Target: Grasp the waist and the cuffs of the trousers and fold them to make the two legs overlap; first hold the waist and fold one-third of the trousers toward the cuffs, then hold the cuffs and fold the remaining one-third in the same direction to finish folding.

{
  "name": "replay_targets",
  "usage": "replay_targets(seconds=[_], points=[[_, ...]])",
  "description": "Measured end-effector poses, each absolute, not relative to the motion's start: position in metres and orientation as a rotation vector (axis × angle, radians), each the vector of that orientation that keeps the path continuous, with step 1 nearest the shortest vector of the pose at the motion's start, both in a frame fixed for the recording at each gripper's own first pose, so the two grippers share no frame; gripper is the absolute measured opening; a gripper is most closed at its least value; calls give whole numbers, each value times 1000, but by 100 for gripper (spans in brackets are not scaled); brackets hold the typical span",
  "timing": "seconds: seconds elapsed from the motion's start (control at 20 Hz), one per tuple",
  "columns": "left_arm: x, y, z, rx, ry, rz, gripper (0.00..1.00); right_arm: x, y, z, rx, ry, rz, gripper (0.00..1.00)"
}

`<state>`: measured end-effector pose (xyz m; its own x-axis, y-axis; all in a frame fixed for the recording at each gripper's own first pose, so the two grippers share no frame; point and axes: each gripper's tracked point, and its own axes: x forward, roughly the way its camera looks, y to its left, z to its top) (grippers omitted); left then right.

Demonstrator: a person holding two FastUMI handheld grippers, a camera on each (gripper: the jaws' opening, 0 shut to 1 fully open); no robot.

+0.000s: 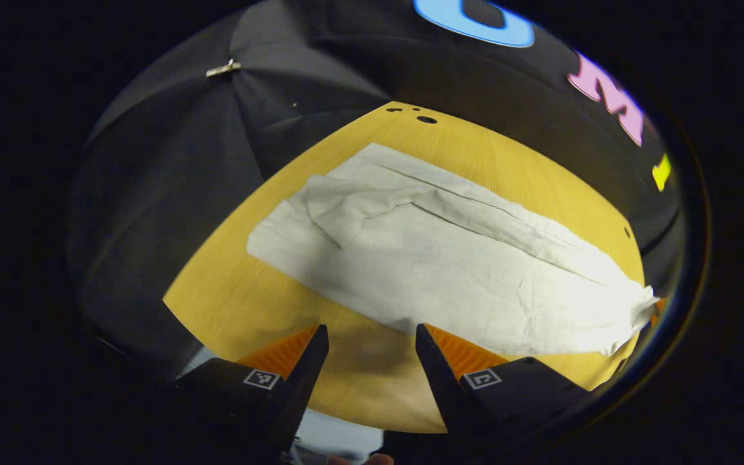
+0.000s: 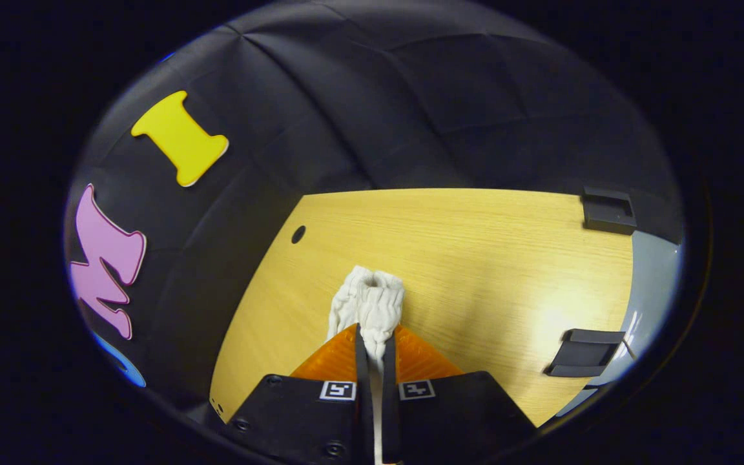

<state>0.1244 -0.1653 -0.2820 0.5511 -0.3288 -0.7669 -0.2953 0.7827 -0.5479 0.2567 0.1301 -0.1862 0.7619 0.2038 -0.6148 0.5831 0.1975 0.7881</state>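
White trousers [image 1: 449, 265] lie lengthwise on the wooden table [image 1: 262, 303], legs overlapped, one end bunched and lifted at the far right of the left gripper view. My left gripper [image 1: 372, 336] hovers open over bare wood just short of the cloth's near edge, nothing between its fingers. In the right gripper view, my right gripper [image 2: 372, 339] is shut on a gathered, ribbed end of the trousers [image 2: 372, 303], which pokes out past the fingertips above the table [image 2: 475, 258]. Whether that end is the waist or the cuffs cannot be told.
Black cloth walls enclose the table on the far sides. Two dark brackets [image 2: 608, 212] [image 2: 584, 352] sit along the table's right edge in the right gripper view. Small holes [image 1: 426, 119] mark the far table corner, and another hole [image 2: 298, 234] lies near the wall.
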Motion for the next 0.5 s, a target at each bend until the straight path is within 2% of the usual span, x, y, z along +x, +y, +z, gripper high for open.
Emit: replay_targets(seconds=[0.15,0.5], points=[[137,-165,-283,-822,1017,-4,90,258,133,-156,1270,661,-226,9],[181,-156,-286,-826,1006,4,90,260,173,-63,1094,521,-36,9]])
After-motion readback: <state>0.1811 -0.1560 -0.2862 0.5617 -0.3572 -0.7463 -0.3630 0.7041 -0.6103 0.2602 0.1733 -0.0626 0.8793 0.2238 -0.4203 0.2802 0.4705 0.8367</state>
